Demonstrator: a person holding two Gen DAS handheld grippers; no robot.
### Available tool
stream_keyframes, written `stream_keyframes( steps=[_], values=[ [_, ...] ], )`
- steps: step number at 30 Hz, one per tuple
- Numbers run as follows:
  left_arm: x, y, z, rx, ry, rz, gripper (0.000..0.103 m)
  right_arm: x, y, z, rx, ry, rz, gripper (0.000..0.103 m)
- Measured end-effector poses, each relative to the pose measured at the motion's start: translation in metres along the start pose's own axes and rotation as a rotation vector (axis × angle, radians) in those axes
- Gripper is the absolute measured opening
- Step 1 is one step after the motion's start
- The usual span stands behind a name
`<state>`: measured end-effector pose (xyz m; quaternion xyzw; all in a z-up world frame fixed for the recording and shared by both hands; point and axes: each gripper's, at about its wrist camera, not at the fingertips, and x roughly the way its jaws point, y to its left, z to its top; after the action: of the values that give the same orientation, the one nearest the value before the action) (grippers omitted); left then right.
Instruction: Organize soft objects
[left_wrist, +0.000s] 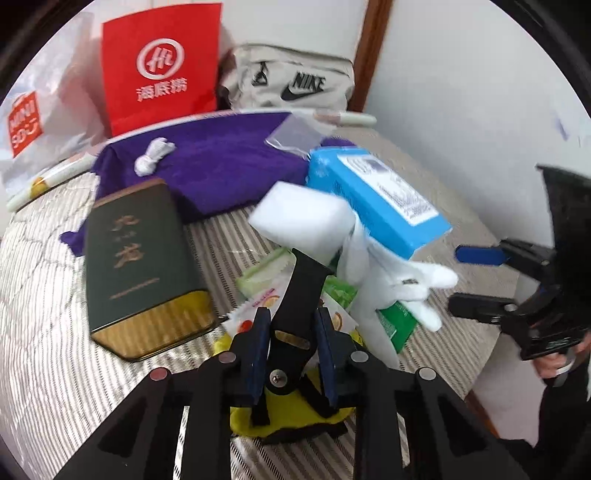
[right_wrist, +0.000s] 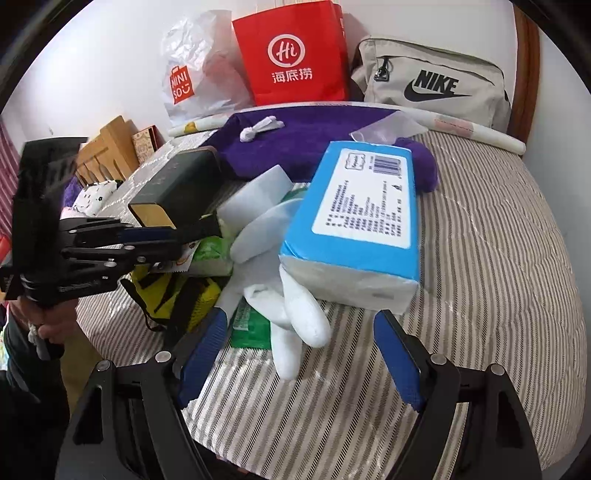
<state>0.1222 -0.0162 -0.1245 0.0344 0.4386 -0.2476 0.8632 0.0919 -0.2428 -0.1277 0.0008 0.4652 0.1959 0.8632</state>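
The left gripper (left_wrist: 293, 345) was clamped on a black strap (left_wrist: 301, 295) of the yellow-and-black mesh pouch (left_wrist: 291, 413), pads pressing both sides near the strap's base w/ no gap showing. The strap's long axis ran up and away from the jaws, roughly along the gripper's own line, so any lift would prob. pull the pouch lengthwise out from under the pile. The pouch itself lay on the striped bed cover (left_wrist: 55, 332), directly below and between the left jaws, partly tucked under snack packets (left_wrist: 258, 295).

The right gripper (right_wrist: 301, 360) hung wide apart, holding nothing. White gloves (right_wrist: 291, 314) lay just ahead of it, fingers drooping toward and between its jaws, w/ the blue tissue pack (right_wrist: 354, 221) resting on top of them. A white foam block (left_wrist: 303, 216) sat behind, near the dark green tin (left_wrist: 140, 266).

So: left hand had the pouch; right was nearer the gloves, approx. straight ahead, gloves' long axis pointing back at it.
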Motion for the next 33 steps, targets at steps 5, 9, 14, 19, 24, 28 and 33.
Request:
stream_keyframes(
  steps=[5, 9, 14, 19, 24, 28, 33],
  values=[
    [-0.015, 0.011, -0.008, -0.046, -0.012, 0.02, 0.023, 0.02, 0.006, 0.004, 0.001, 0.026, 0.017, 0.068],
    [-0.021, 0.022, -0.018, -0.095, -0.015, 0.015, 0.023, 0.042, 0.005, 0.004, 0.043, 0.062, 0.052, 0.035],
    [-0.024, 0.036, -0.029, -0.161, -0.022, 0.018, 0.023, 0.04, 0.007, 0.0, 0.048, 0.015, 0.054, 0.014],
    [-0.026, 0.047, -0.038, -0.207, -0.029, 0.031, 0.023, 0.006, 0.01, -0.004, 0.035, -0.045, 0.102, 0.014],
    [-0.033, 0.057, -0.045, -0.244, -0.036, 0.059, 0.023, -0.024, 0.013, -0.01, 0.004, -0.067, 0.103, 0.014],
    [-0.037, 0.063, -0.052, -0.269, -0.033, 0.078, 0.023, -0.044, 0.002, -0.024, 0.007, -0.062, 0.057, 0.014],
    [-0.034, 0.068, -0.058, -0.307, -0.021, 0.097, 0.023, -0.056, -0.022, -0.043, 0.064, -0.043, -0.008, 0.014]
  ],
)
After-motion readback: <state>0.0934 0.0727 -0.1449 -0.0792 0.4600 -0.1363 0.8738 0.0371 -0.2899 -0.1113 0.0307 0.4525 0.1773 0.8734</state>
